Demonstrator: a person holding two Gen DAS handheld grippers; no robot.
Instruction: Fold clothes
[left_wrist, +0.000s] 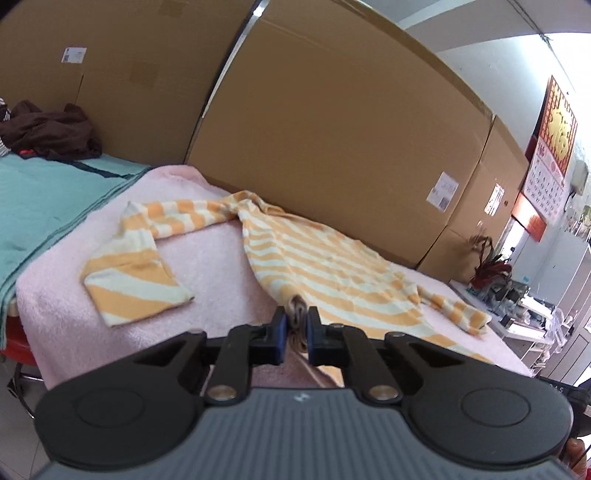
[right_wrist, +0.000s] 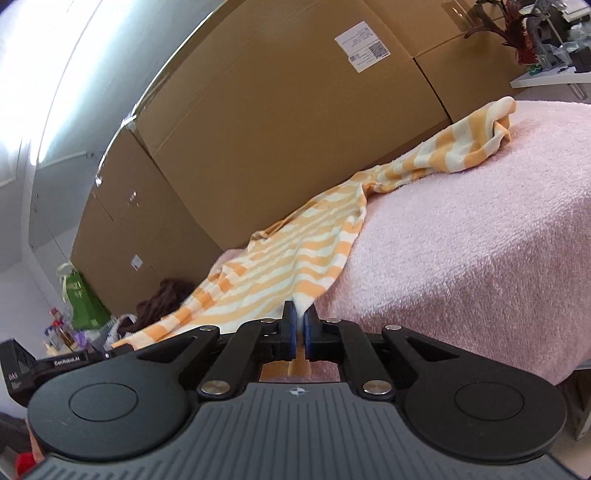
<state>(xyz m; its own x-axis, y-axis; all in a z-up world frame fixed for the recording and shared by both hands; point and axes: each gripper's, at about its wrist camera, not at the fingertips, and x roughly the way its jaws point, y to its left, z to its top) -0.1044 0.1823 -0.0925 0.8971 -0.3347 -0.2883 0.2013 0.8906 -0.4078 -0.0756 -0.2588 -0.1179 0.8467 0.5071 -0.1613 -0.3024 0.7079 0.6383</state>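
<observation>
Both jaws are pinched nearly closed on cloth: your left gripper (left_wrist: 296, 326) clamps a bunched edge of the striped shirt (left_wrist: 332, 266), and your right gripper (right_wrist: 300, 325) nips another edge of it. That shirt sprawls across the pink towel (left_wrist: 214, 266) at frame centre, one sleeve (left_wrist: 147, 240) trailing left. You seem to be spreading or drawing it ready for a fold; next, keep both grips even and the fabric taut.

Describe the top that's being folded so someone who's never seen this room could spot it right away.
Find the pink towel covering the table in front of the big cardboard boxes. On it lies the long-sleeved striped top, orange and cream. The dark brown clothes heap is plain and sits on the teal cloth.
</observation>
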